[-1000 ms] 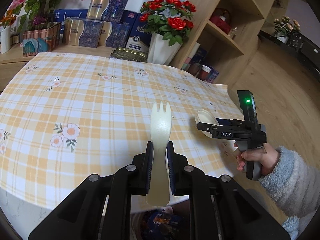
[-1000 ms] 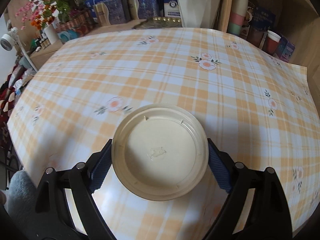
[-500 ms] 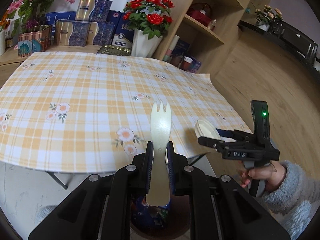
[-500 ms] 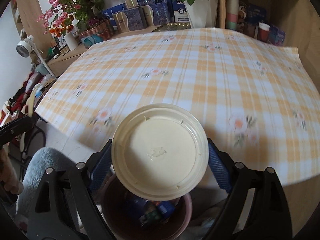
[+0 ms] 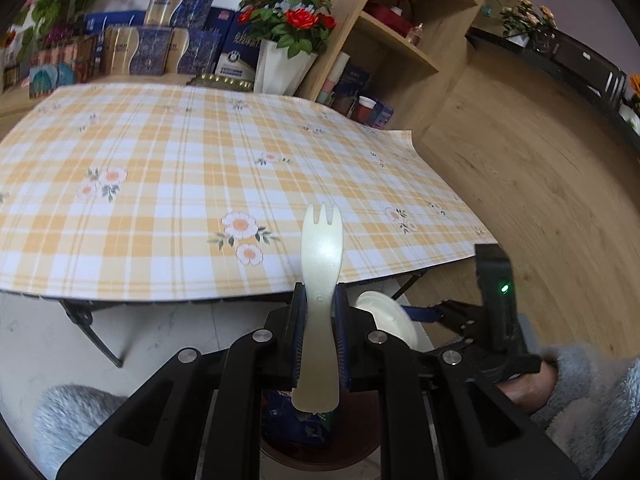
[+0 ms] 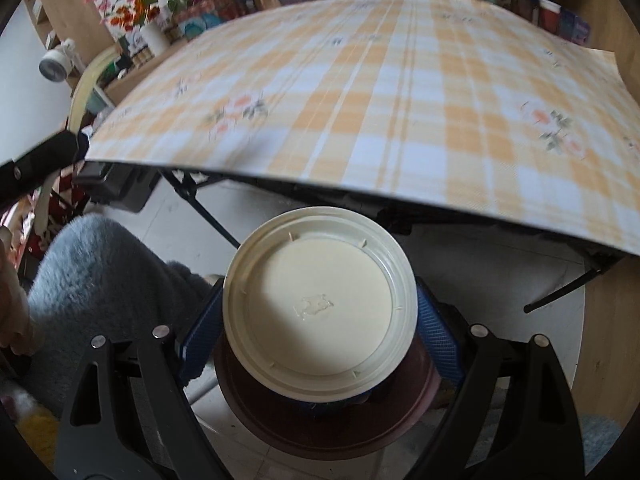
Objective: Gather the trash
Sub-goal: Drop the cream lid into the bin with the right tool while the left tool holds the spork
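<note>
bin (image 6: 320, 432) mostly hidden under lid (image 6: 318, 316)

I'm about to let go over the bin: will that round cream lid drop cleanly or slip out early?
The lid looks thin, light moulded plastic, pinched only at its rim by the right gripper, so it may flex or slip. Centred over the brown bin, it should probably fall in, perhaps fluttering sideways.
</note>
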A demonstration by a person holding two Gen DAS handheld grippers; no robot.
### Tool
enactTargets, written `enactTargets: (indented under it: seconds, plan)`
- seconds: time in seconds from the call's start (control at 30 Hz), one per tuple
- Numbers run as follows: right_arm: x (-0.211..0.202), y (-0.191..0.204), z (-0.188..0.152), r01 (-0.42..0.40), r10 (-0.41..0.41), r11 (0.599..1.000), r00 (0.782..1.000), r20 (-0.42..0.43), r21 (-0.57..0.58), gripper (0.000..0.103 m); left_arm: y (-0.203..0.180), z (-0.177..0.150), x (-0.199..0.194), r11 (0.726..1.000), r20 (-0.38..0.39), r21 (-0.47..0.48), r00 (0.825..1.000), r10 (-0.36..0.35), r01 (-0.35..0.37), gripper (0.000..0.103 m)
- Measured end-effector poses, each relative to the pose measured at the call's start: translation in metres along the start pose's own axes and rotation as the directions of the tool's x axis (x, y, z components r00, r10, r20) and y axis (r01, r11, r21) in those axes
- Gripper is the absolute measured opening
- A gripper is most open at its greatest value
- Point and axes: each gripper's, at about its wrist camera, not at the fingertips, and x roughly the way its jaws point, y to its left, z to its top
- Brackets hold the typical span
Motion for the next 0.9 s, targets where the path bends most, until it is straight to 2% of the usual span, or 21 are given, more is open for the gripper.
enactTargets:
  seconds: [0.23,0.53,0.77,0.9]
  plan:
    - [0.016,0.003,0.0,0.006,-0.006,1.0,1.0,-0.016,-0.007,0.09,0.005,-0.002,0.004,1.0,-0.006,-0.015,1.0,-0.002,0.002,0.014]
    - [0.006,-0.002,0.007,0.002,-0.002,1.0,1.0,0.025,0.015,0.095,0.001,-0.004,0.008,1.0,-0.019,0.0,1.0,-0.01,0.01,0.014]
    - [-0.032,-0.016,0.015,0.04,-0.043,0.999,0.989,0.143,0.024,0.096,-0.009,-0.007,0.016,0.999,-0.046,0.049,0.999,-0.011,0.013,0.014]
    - [-0.058,-0.036,0.014,0.072,-0.083,0.996,0.971,0.223,0.054,0.097,-0.016,-0.01,0.024,0.996,-0.076,0.089,0.997,-0.008,0.015,0.014]
